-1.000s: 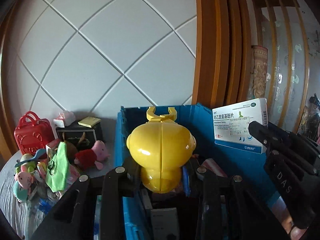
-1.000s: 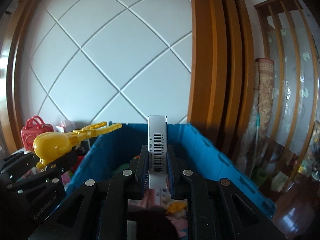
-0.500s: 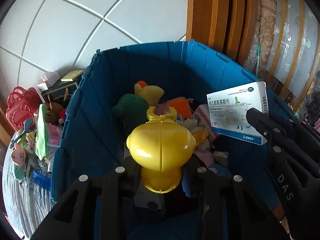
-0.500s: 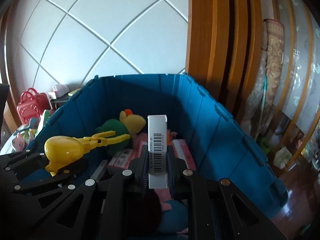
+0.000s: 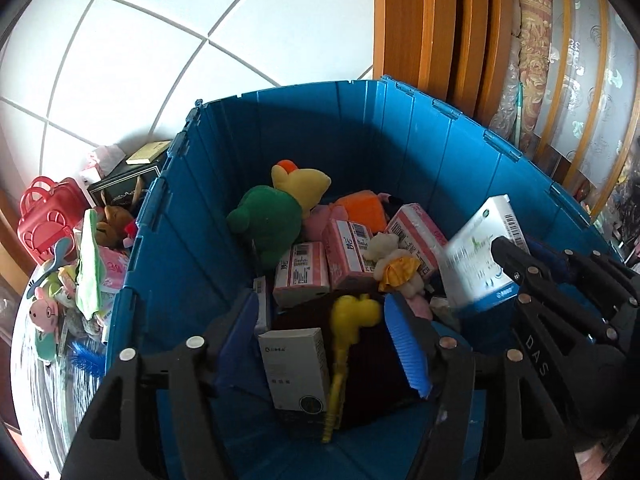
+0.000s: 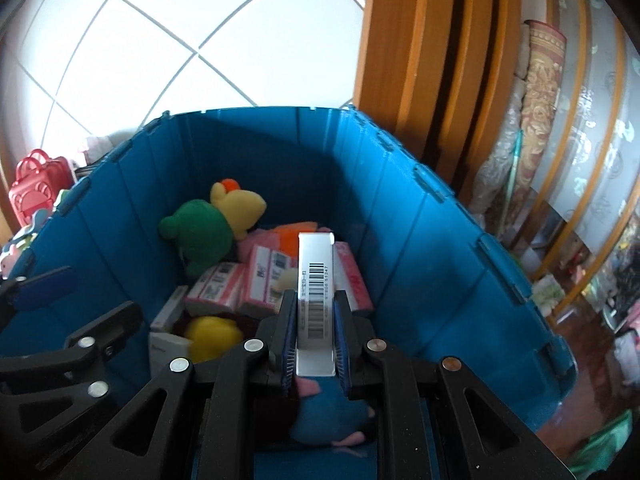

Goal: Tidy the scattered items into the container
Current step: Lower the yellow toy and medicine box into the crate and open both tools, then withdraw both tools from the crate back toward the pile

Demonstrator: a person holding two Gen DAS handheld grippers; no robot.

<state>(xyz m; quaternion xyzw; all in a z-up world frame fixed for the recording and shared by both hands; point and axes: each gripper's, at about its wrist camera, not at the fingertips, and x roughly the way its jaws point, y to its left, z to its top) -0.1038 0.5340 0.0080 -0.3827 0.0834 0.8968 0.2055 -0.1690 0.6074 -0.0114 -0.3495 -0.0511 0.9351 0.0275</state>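
Inside blue crate: plush toys (pink boxes too).

- White wall w/ diagonal grey grooves – brightly lit
- Orange-brown wooden frame posts – right of the wall
- Frosted patterned glass panels, far right

**Both grippers tilted down, side by side**

The left gripper points steeply down, its jaws opening with blue pads spread apart. The right gripper slants down just beside it, jaws clamped narrow on a box.
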